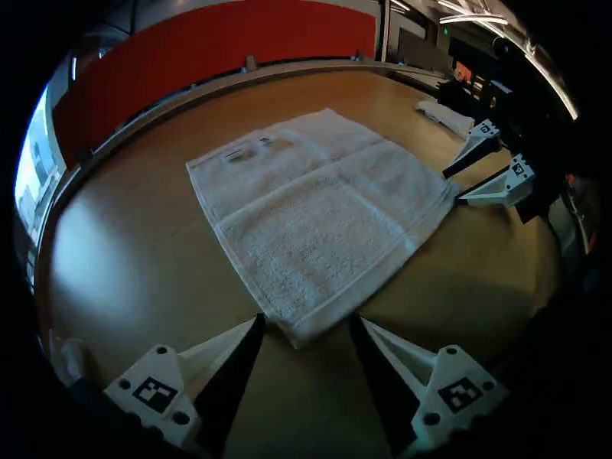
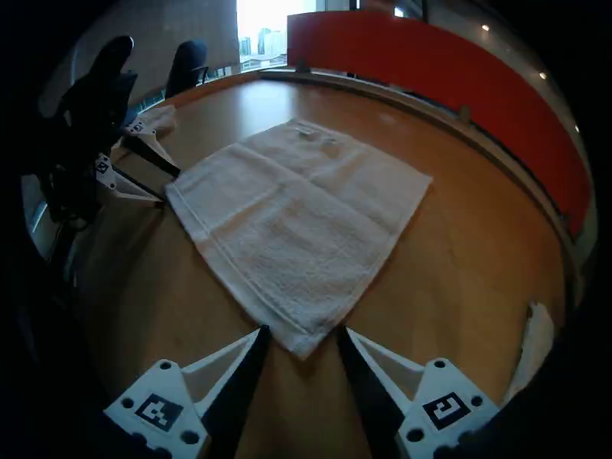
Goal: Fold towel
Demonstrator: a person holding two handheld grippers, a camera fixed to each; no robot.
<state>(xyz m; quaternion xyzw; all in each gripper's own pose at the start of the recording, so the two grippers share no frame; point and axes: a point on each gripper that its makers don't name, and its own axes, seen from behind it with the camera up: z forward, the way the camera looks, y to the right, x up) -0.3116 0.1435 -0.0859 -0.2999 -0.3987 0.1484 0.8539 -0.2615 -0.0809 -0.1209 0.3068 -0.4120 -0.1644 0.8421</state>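
A white towel [image 1: 321, 206] lies flat on the wooden table [image 1: 138, 252], folded into a rough square with creases across it. My left gripper [image 1: 306, 325] is open, its fingers on either side of the towel's near corner. In the right gripper view the same towel [image 2: 298, 218] spreads out ahead, and my right gripper [image 2: 300, 336] is open around another corner of it. The right gripper [image 1: 459, 183] appears at the towel's right corner in the left gripper view, and the left gripper [image 2: 164, 187] sits at the towel's left corner in the right gripper view.
A red partition [image 1: 214, 46] runs along the table's far edge. A second white cloth [image 1: 447, 116] lies at the back of the table. Another pale cloth [image 2: 539, 336] rests by the table edge at the right. Dark chairs [image 2: 187, 65] stand beyond the table.
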